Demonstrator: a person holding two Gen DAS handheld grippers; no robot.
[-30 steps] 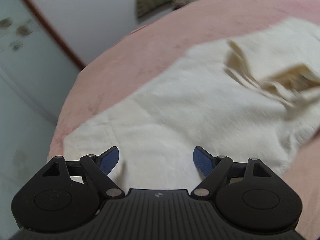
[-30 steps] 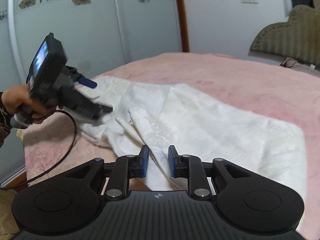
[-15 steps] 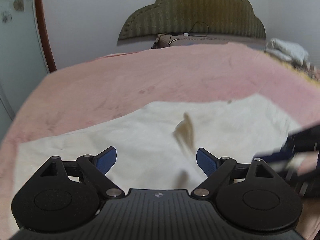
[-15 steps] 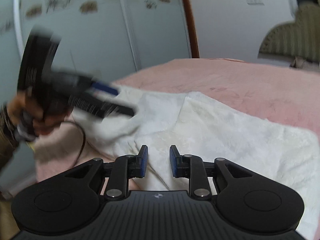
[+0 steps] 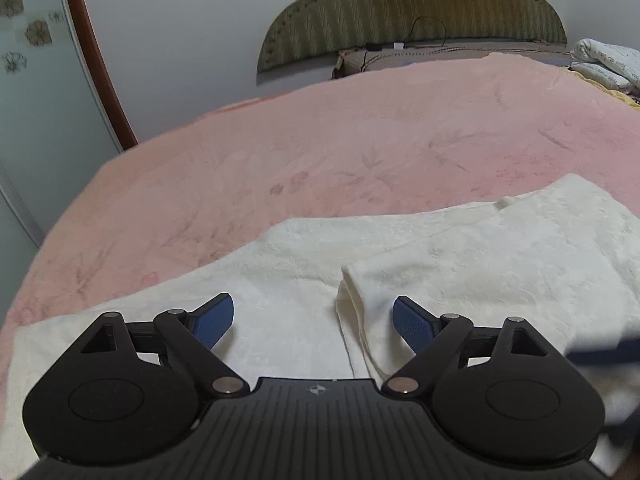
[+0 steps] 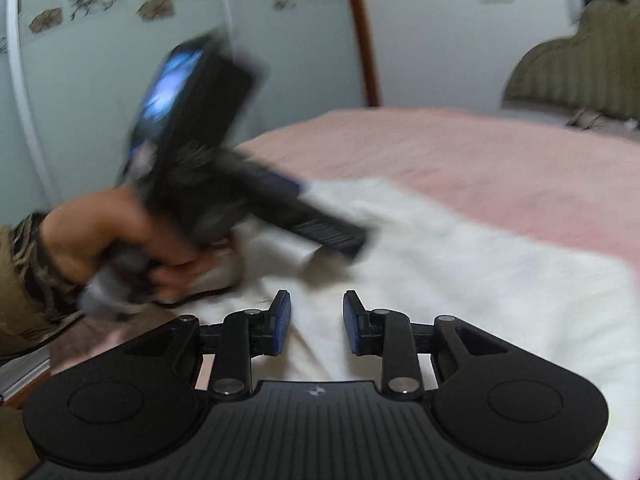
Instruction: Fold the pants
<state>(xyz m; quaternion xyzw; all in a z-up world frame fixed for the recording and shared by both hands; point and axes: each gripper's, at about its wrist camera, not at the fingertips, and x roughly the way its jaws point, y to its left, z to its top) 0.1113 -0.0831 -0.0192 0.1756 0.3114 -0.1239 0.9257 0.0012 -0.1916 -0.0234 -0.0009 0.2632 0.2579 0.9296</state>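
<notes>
Since a second ago the right gripper (image 6: 313, 322) has let go: its blue pads, then nearly together on a fold of cloth, now stand apart with white fabric showing bare between them. Over the same second the left gripper (image 5: 312, 322) has swung from a tilted, smeared view to a level one facing the headboard (image 5: 412, 12), and its jaws stay wide apart, holding nothing.

White pants (image 5: 460, 264) lie flat on the pink bedspread (image 5: 320, 152), with one layer doubled over the other; the folded edge runs just ahead of the left gripper's right finger (image 5: 412, 322). Their right end runs out of the left wrist view, and the near edge is hidden under the gripper body. A dark blurred streak at the right margin of that view cannot be identified with certainty.

From the right wrist view the pants (image 6: 480, 272) spread across the bed, cut off at the right and bottom. Motion blur smears the left gripper there (image 6: 336, 240) and the person's left hand (image 6: 120, 236) gripping it, so its fingers cannot be read in that view. Folded bedding (image 5: 604, 62) sits at the far right corner.
</notes>
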